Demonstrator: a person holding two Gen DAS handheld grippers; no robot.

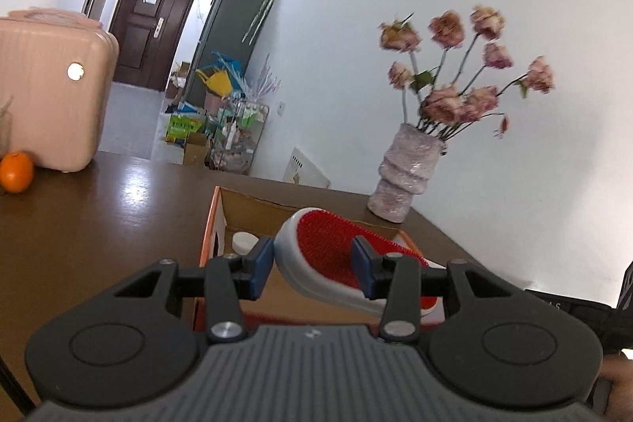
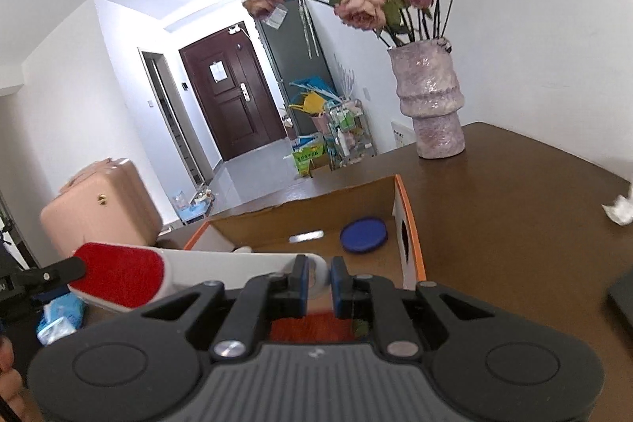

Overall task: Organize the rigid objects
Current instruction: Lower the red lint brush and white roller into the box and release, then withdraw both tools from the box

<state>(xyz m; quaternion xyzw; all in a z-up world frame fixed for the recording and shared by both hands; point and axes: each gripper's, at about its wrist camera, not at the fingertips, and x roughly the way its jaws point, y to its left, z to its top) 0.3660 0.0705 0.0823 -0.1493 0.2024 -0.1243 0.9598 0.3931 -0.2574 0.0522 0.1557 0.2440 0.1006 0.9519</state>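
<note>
Left wrist view, both grippers angled down over box [image 1: 221, 208], jaws clamping one lint brush [image 1: 328, 256].

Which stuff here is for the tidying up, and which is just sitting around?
For the tidying: lint brush held by both grippers, cardboard box, blue lid inside it.

Just sitting around: vase of flowers, pink suitcase, orange.

1. Left wrist view: mounted just behind the left hand-held gripper [image 1: 313, 265], looking forward and slightly down over the desk [image 1: 99, 224], close above the cardboard box [image 1: 215, 220].
2. Right wrist view: mounted just behind the right hand-held gripper [image 2: 316, 281], facing the same way, close to the same box.
3. Shared by the 2 views: box, vase [image 1: 407, 176], pink suitcase [image 1: 47, 97], brown door [image 1: 152, 14].
</note>
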